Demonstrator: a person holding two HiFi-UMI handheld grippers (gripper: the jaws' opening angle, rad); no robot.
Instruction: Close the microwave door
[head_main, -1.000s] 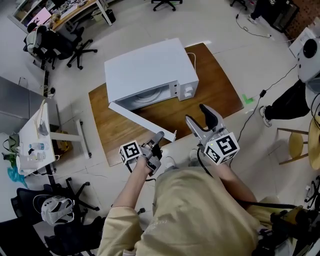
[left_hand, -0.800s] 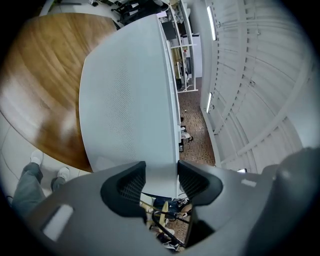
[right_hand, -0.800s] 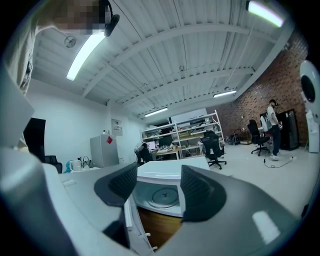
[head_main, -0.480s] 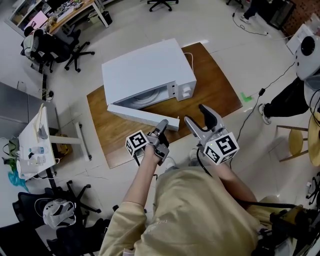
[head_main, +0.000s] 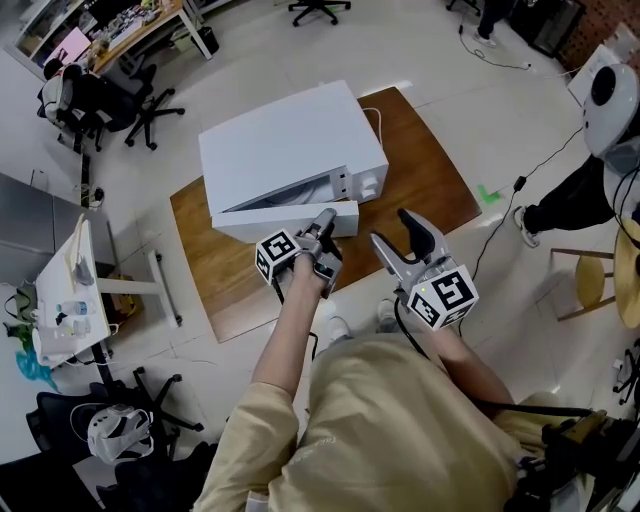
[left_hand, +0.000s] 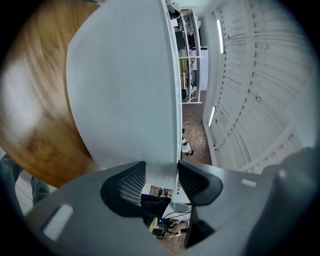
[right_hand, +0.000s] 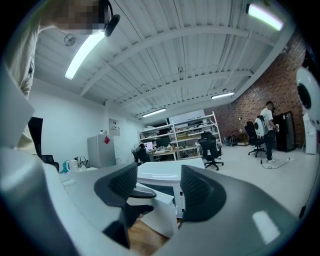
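- The left gripper (left_hand: 159, 172) has its jaws partly closed on the free end of the microwave door (head_main: 285, 222). In the left gripper view the white panel fills the gap from one pad to the other, so I read this as a firm pinch.
- The right gripper (head_main: 394, 232) holds nothing. Its jaws stand apart with only air between them, and it hangs at about 3 o'clock from the left one, clear of the oven.
- The microwave (head_main: 290, 140) sits on the wooden table (head_main: 430, 170), at about 11 o'clock from the person in the head view.
- The door is nearly shut. It is hinged at the 9 o'clock end, and a thin wedge of the cavity shows, widest at the 3 o'clock end beside the control panel (head_main: 367, 183).
- Main risk: one jaw lies on the inner side of the door. If the pinch is kept to the end, that jaw would probably be trapped between door and front, and the latch would not catch.
- Second risk: nothing braces the oven. A hard push towards 12 o'clock could slide the whole box across the smooth wood instead of seating the door.
- Third risk: the hold is on a narrow edge. Twisting the wrist could make the pads slip off, leaving the door ajar.
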